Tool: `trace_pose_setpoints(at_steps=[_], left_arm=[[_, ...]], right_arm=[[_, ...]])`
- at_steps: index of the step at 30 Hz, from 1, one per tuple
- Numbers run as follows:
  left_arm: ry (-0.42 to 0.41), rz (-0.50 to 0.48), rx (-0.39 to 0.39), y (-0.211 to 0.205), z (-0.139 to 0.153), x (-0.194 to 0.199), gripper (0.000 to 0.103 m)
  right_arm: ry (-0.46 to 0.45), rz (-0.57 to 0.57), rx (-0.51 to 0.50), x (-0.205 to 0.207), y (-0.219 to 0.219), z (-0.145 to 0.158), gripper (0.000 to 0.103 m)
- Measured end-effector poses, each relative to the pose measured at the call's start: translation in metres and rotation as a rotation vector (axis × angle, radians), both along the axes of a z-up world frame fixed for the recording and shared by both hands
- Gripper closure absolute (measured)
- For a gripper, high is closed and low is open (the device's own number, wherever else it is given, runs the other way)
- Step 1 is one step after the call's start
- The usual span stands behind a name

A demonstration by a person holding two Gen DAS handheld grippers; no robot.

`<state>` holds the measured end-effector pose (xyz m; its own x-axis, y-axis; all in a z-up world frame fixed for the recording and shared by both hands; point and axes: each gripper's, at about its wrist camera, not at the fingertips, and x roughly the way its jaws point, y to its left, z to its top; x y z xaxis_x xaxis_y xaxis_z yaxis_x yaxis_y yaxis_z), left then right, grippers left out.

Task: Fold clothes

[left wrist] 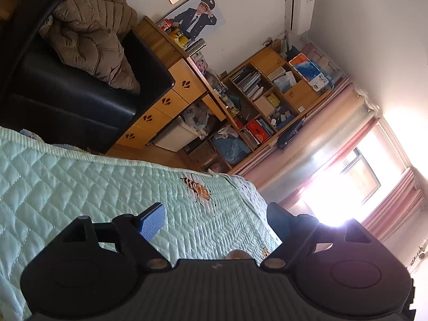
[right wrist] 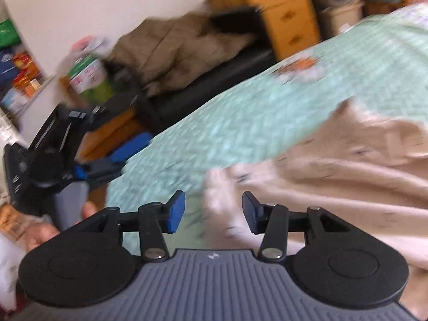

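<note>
Nearest the lens in the right wrist view, the right gripper [right wrist: 213,210], a black two-finger tool with blue pads on a ribbed grey body, has its fingers partly spread with nothing pressed between them; a fold of the pale beige crumpled garment [right wrist: 334,165] lies in the gap below the pads, and whether it touches them cannot be told through the blur. That garment lies spread over the mint-green quilted bedspread [right wrist: 240,112], filling the right and lower part of the view. To the left, just off the edge of the bed, the left gripper [right wrist: 117,157] is seen from the side, its grey handle held in a person's hand [right wrist: 42,232]. In the left wrist view, the left gripper [left wrist: 214,220] has its fingers spread wide and empty above the bedspread [left wrist: 80,182], near an orange bee print [left wrist: 199,188] sewn into the quilting. Beyond the bed stands a black leather armchair [left wrist: 80,99] with a brown quilted puffer jacket [left wrist: 93,32] heaped on it, beside a light wooden desk with drawers [left wrist: 165,99] and a cluttered wooden bookshelf [left wrist: 270,99]. Pink curtains [left wrist: 307,147] frame a bright window [left wrist: 347,182] at the right.
</note>
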<state>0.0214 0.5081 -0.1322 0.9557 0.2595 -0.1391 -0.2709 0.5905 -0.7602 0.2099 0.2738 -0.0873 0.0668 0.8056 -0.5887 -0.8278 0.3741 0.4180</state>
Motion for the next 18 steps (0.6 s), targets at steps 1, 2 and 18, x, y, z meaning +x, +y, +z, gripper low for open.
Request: trace_pose_setpoints(at_steps=[1,2,18], left_arm=[[0.003,-0.004,0.000,-0.001,0.000,0.001,0.017],[0.011,-0.018,0.005,-0.002,0.000,0.004,0.017],[0.063,-0.144,-0.038,-0.016,-0.017,0.035,0.013]], right_arm=[[-0.005,-0.007,0.016,-0.003,-0.007,0.002,0.054],[0.025,-0.003,0.030,-0.001,-0.012,0.002,0.054],[-0.321,-0.209,-0.194,0.045,-0.024,0.002,0.040]])
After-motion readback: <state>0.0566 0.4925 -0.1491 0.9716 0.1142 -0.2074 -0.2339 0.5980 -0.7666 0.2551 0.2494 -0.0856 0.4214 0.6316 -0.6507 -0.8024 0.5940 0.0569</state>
